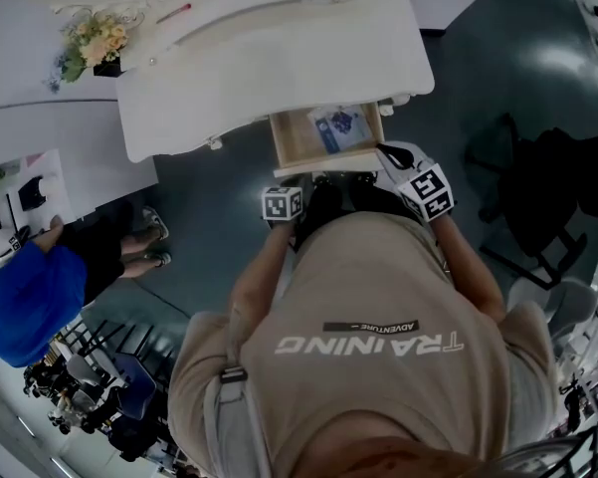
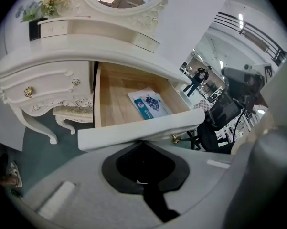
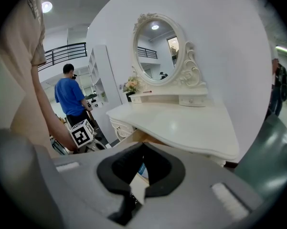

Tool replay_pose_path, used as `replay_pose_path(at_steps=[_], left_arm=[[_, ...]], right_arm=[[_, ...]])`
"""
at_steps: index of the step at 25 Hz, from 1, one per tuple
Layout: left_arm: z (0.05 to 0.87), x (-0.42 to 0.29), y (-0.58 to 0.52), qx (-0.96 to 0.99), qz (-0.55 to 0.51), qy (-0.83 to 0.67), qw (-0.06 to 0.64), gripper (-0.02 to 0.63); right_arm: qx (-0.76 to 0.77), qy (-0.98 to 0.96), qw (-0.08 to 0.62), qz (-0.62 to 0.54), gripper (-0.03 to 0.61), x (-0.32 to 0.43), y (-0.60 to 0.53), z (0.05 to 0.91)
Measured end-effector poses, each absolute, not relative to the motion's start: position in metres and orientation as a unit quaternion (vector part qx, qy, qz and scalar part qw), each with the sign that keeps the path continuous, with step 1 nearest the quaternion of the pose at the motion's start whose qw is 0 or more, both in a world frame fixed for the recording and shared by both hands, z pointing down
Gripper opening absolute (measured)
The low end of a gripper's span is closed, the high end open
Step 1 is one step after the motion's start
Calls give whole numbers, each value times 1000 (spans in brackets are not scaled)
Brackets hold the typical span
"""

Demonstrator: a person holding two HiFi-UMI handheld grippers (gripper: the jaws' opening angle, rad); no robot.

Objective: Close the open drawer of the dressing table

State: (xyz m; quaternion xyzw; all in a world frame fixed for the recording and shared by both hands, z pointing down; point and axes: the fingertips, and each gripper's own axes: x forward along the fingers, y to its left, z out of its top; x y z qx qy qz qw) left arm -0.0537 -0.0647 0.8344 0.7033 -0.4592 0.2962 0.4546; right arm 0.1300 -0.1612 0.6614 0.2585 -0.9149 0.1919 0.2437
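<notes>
The white dressing table (image 1: 279, 58) has its wooden drawer (image 1: 323, 139) pulled out, with a blue-and-white packet (image 1: 338, 125) lying inside. In the left gripper view the drawer's white front (image 2: 133, 131) with a gold knob (image 2: 174, 138) lies right against the tip of my left gripper (image 2: 144, 163), whose jaws are shut and hold nothing. Its marker cube (image 1: 284, 204) sits just below the drawer front. My right gripper (image 1: 418, 182) is at the drawer's right front corner. Its jaws (image 3: 141, 171) look shut, and a pale drawer edge shows through the gap.
A person in a blue shirt (image 1: 30, 302) stands to the left. A black office chair (image 1: 537, 207) is at the right. Flowers (image 1: 95, 43) and an oval mirror (image 3: 157, 49) sit on the table. Carved side drawers (image 2: 33, 92) and table legs are at the left.
</notes>
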Motion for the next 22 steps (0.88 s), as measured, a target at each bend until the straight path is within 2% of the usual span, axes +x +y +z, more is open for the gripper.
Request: replay_pose_path(at_steps=[22], left_arm=[[831,-74,-135,717,310,-445,437,0]], right_arm=[[290,-904,240,201,5,131,-208,656]])
